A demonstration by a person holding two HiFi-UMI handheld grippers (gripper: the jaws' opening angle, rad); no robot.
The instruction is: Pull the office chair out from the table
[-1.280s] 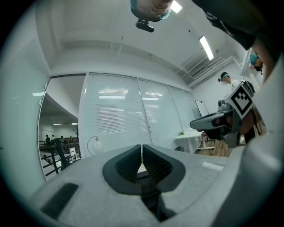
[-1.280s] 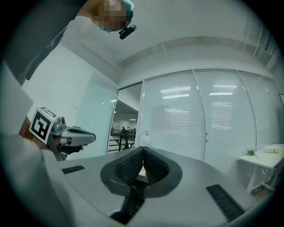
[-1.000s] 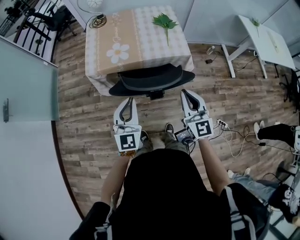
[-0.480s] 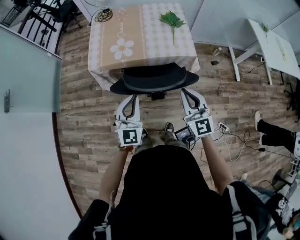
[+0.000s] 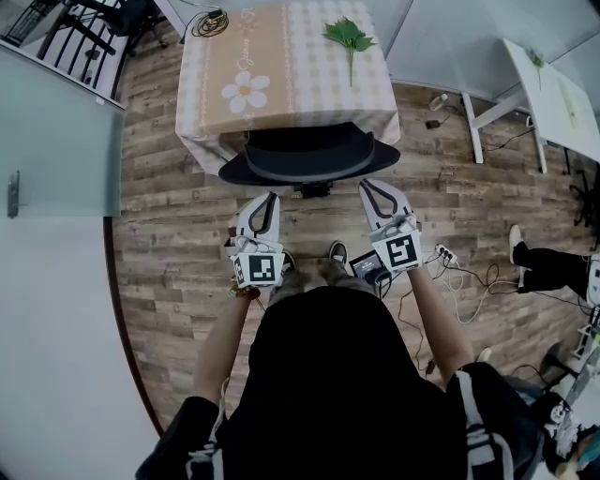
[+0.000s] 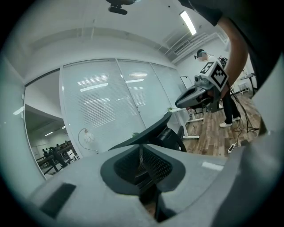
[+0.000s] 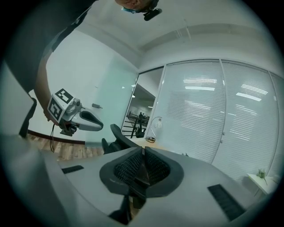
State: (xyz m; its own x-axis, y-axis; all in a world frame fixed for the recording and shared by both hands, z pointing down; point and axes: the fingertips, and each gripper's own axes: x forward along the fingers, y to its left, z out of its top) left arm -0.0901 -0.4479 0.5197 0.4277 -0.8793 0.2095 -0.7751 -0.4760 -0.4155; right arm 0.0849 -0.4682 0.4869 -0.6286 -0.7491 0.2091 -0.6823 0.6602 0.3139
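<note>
Seen from above, a person stands on a wood plank floor [image 5: 169, 234] facing an office chair [image 5: 309, 155], whose dark curved backrest is turned towards them and whose seat is tucked under a small table [image 5: 309, 94]. The table wears a checked cloth printed with a daisy. A green leafy sprig [image 5: 349, 36] lies at the table's far right and a coil of cable [image 5: 208, 21] at its far left corner. The left gripper [image 5: 266, 201] and the right gripper [image 5: 369, 187] are held side by side, well apart from each other, both pointing at the backrest and stopping just short of it. Each has its jaws pressed together with nothing between them; past both sets of jaws the chair's back edge shows beyond the tips. A glass partition [image 5: 52, 141] runs along the left. To the right stand a white table [image 5: 553, 89] and another person's leg [image 5: 548, 264]. A power strip with trailing cables [image 5: 445, 253] lies on the floor near the holder's right foot, behind the line the chair would travel. Compared with a second ago, both grippers have sunk a little and their marker cubes have rolled slightly, while the jaws have stayed together. The chair sits against the table exactly as before, and the sprig and cable have not shifted.
</note>
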